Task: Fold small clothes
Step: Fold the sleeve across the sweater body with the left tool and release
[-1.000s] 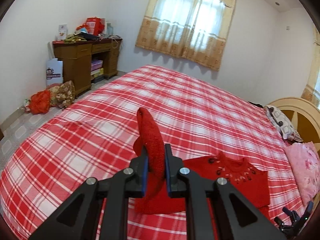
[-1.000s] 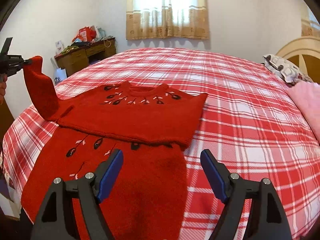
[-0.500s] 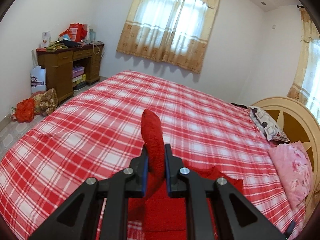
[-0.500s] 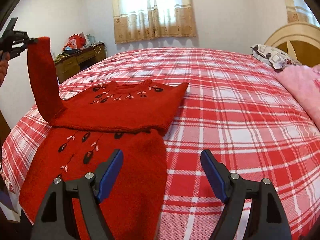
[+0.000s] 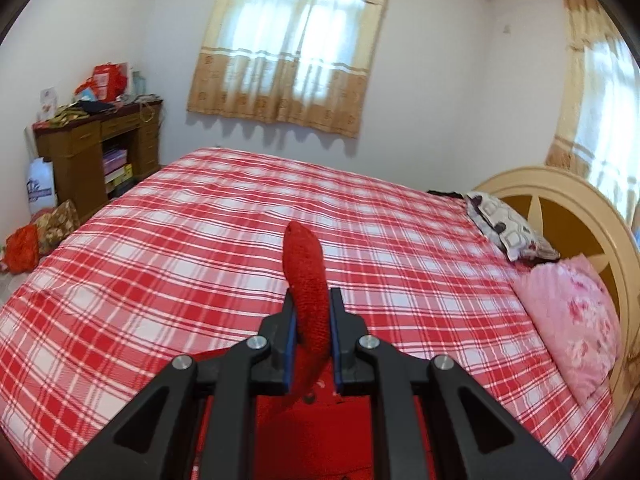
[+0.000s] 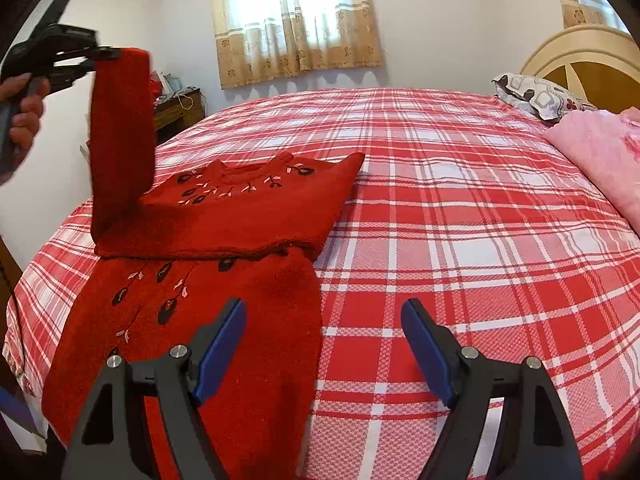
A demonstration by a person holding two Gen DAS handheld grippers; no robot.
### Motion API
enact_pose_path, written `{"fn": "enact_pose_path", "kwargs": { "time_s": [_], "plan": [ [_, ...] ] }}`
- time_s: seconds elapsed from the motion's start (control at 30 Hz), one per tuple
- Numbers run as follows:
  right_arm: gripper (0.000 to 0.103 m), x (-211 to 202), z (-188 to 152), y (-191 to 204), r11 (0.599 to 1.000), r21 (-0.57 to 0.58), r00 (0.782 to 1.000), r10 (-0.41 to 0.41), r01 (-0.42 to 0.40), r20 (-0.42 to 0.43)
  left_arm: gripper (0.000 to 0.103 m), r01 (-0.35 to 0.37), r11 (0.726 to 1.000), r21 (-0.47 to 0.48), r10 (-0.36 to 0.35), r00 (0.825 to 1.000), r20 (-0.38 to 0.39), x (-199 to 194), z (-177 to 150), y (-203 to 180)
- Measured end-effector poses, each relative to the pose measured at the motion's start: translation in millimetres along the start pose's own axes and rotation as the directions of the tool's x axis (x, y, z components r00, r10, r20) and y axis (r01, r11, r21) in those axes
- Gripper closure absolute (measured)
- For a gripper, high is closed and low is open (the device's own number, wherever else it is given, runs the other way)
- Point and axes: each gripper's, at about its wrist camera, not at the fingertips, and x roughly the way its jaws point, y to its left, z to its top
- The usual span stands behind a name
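The left gripper [image 5: 313,322] pinches the red sweater's sleeve [image 5: 306,276] between its fingers; the right gripper [image 6: 324,344] gapes wide, the sweater [image 6: 224,248] beyond its left finger.

White walls; curtained window [image 5: 294,46] backlit; wooden desk [image 5: 96,152] left; plaid bed [image 5: 200,248]; arched headboard [image 5: 568,208].

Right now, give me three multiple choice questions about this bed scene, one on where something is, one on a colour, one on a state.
1. Where does the pink pillow lie?
A. by the headboard
B. on the desk
C. on the floor

2. What colour is the sweater?
A. blue
B. red
C. green

3. What is the left tool doing?
A. hanging open
B. lying on the bed
C. clamping the sleeve

Answers: 1 A, it rests next to the headboard. 2 B, red knit with dark embroidery. 3 C, the sleeve is pinched and lifted above the bed.
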Motion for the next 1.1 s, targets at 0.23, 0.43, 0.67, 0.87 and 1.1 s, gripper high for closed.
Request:
{"fn": "enact_pose_path", "kwargs": {
  "time_s": [0.23, 0.43, 0.67, 0.87, 1.1],
  "plan": [
    [0.023, 3.4, -5.9, 2.9, 1.0, -0.011, 1.0, 0.0, 0.0, -0.015, 0.088, -0.034, 0.986, 0.162, 0.037, 0.999, -0.015, 55.6, -56.6, -72.3],
    [0.023, 11.3, -10.4, -5.9, 1.0, 0.022, 0.999, 0.023, -0.022, -0.043, 0.076, -0.058, 0.949, 0.308, 0.096, 0.989, -0.109, 105.7, -122.0, -117.3],
    [0.023, 13.6, -12.6, -7.4, 0.999, 0.031, 0.998, 0.035, -0.034, -0.045, 0.026, -0.036, 0.919, 0.393, 0.066, 0.996, -0.064, 60.8, -145.8, -94.4],
    [0.023, 2.5, -3.4, -0.9, 0.998, 0.019, 0.998, 0.065, -0.065, -0.016, 0.012, -0.159, 0.894, 0.42, 0.164, 0.986, 0.025, 21.2, -161.3, -11.7],
    [0.03, 18.9, 41.8, 27.8, 0.979, 0.045, 0.978, 0.2, -0.197, -0.067, 0.01, -0.284, 0.904, 0.319, 0.328, 0.94, -0.091, 33.5, -177.1, 94.2]
  ]
}}
